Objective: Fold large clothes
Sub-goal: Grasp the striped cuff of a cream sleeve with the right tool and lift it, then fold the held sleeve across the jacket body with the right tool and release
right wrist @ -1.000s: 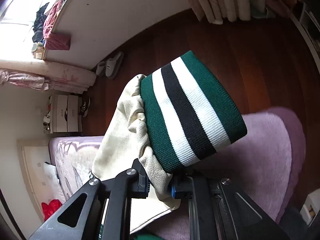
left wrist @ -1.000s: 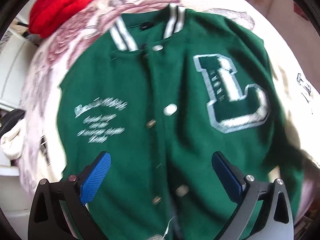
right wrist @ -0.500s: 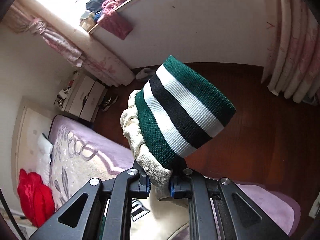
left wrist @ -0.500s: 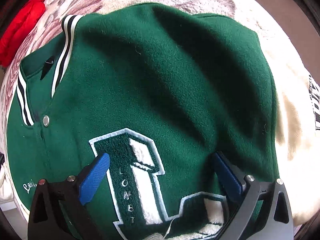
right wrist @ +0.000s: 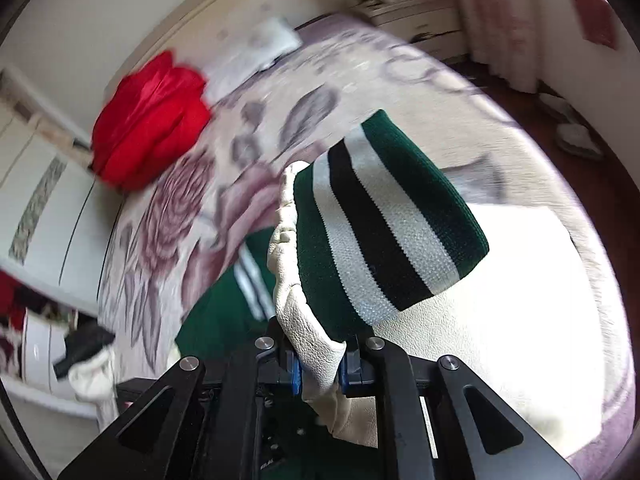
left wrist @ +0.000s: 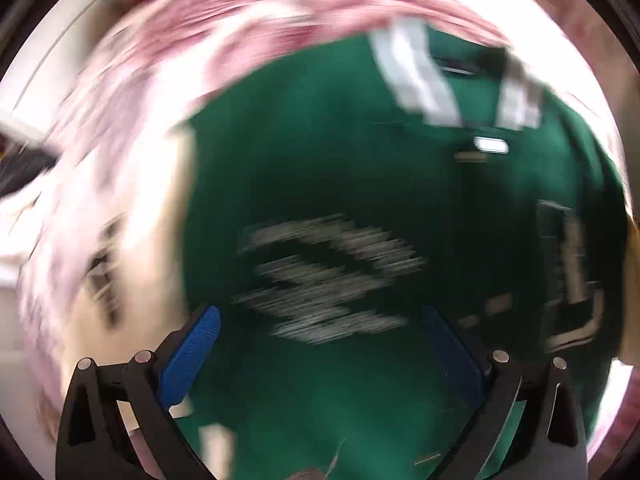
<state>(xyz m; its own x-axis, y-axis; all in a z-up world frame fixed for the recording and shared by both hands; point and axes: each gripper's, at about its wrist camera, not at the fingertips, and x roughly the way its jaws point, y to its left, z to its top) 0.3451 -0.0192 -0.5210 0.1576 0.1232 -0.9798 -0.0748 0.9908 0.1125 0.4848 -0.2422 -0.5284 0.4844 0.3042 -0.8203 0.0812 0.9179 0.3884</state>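
Left wrist view is pretty smeared, but you can make out the green jacket (left wrist: 340,184) lying flat on the bed (left wrist: 168,64), front up, filling most of the frame. Its striped collar (left wrist: 416,76) sits at the far end from the left gripper (left wrist: 320,344), so the jacket's long axis runs straight away from it. Jaws are spread wide with nothing between them, hanging over the chest script near the hem end.

Right wrist view: the right gripper (right wrist: 318,364) has its jaws pinched tight on the cream sleeve (right wrist: 308,336), just below the striped cuff (right wrist: 384,224), which sticks up and away from the jaws, off the bed. The jacket body lies down and left of the cuff, with a red bundle (right wrist: 148,120) beyond it near the headboard. So the sleeve has to swing left across the body, I reckon, and the right side does it since it's already holding.
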